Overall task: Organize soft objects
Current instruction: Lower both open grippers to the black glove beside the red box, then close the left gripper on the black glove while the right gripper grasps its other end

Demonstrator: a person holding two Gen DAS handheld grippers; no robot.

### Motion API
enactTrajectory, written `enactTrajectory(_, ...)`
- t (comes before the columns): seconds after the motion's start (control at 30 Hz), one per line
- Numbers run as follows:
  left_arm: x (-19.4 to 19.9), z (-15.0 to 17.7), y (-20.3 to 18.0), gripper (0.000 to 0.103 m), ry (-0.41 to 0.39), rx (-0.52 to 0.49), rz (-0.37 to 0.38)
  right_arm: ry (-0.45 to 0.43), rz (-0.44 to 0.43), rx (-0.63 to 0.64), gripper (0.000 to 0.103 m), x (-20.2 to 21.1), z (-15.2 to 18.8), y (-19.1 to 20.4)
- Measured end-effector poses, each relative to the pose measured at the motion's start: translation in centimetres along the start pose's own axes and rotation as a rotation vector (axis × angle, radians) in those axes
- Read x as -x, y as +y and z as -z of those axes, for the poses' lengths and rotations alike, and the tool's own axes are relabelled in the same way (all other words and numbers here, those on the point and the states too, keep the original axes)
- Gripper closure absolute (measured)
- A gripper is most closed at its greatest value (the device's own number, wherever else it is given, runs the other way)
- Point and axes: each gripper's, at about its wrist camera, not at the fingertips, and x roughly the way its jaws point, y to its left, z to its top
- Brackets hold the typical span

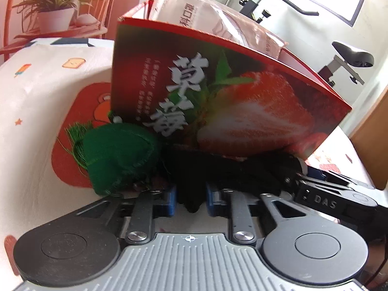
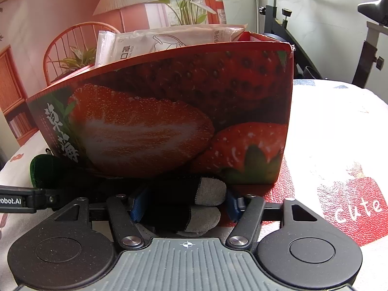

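Note:
A red strawberry-print box (image 1: 218, 101) stands on the table just ahead; it also fills the right wrist view (image 2: 174, 111). White plastic packets (image 1: 194, 12) stick out of its top. A black sock pair with grey toes (image 2: 194, 203) lies along the box's front foot. My right gripper (image 2: 186, 202) is shut on its grey-toed end. My left gripper (image 1: 191, 197) is shut on the black end (image 1: 191, 194). A green plush pouch with a tassel (image 1: 116, 155) lies left of my left gripper, against the box corner.
A white tablecloth (image 1: 36, 97) with red cartoon prints covers the table. An exercise bike (image 1: 346, 58) stands behind the box on the right. A potted plant (image 1: 55, 9) sits on an orange rack at the back left.

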Motion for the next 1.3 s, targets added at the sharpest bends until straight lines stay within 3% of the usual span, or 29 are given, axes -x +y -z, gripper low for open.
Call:
enactTrajectory(0.13, 0.5, 0.6, -1.1, 0.088, -0.006, -0.043, -0.006, 0.003, -0.023, 0.022, 0.059, 0.1, 0.2, 0.3)
enactTrajectory(0.2, 0.4, 1.2, -1.6, 0.089, 0.005, -0.056, 0.000, 0.003, -0.029, 0.022, 0.062, 0.3, 0.2, 0.4)
enactTrajectory(0.33, 0.8, 2.3, -2.3, 0.090, -0.010, -0.101, 0.012, -0.012, -0.045, 0.030, 0.082, 0.7, 0.4, 0.7)
enactTrajectory(0.43, 1.0, 2.5, -1.8, 0.090, -0.002, -0.073, 0.034, -0.035, -0.042, 0.066, 0.089, 1.2, 0.8, 1.3)
enactTrajectory(0.6, 2.0, 3.1, -1.6, 0.090, -0.005, -0.072, 0.016, -0.069, -0.036, 0.139, 0.090, 2.3, 1.2, 2.7)
enactTrajectory(0.7, 3.5, 3.2, -2.5, 0.091, -0.066, -0.152, 0.005, -0.106, -0.019, 0.162, 0.091, 3.9, 1.4, 3.5)
enactTrajectory(0.83, 5.3, 2.7, -3.4, 0.091, -0.141, -0.181, 0.035, -0.173, -0.011, 0.140, 0.091, 6.9, 0.8, 3.4)
enactTrajectory(1.07, 8.2, 1.2, -4.8, 0.091, -0.255, -0.192, 0.068, -0.273, -0.005, 0.075, 0.091, 10.5, -0.7, 2.9)
enactTrajectory(1.3, 10.3, -2.3, -4.7, 0.091, -0.339, -0.138, 0.074, -0.340, -0.041, 0.062, 0.091, 11.6, -4.6, 3.0)
